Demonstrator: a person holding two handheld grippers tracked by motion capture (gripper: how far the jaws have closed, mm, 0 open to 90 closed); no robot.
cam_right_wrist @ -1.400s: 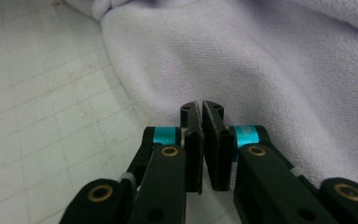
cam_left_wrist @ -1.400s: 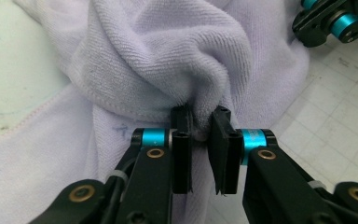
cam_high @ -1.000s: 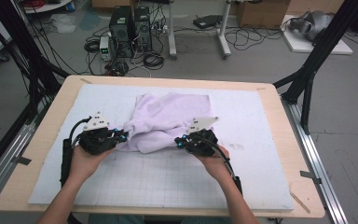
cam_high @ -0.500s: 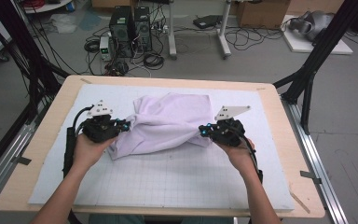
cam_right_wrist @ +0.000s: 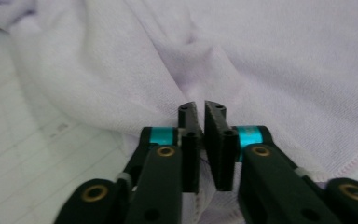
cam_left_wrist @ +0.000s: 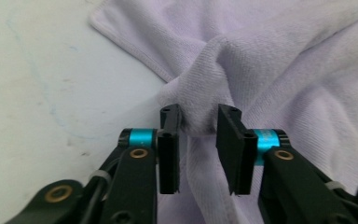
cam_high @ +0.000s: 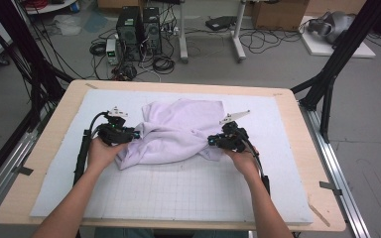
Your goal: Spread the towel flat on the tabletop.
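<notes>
On the white mat [cam_high: 178,193] the lilac towel [cam_high: 183,131] lies bunched between both grippers. Left gripper [cam_left_wrist: 199,122], jaws just opening, loosely straddles a fold; right gripper [cam_right_wrist: 200,112], easing apart, seems barely pinching, so cloth may slip.

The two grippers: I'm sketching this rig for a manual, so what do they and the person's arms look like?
Both the left claw and right claw have flat black jaws on black linkage arms with brass-coloured pivot pins and a turquoise band behind each jaw. Each carries a grey three-cornered plate on top and trails a black cable along the forearm. The forearms are bare, with no sleeves visible.
</notes>
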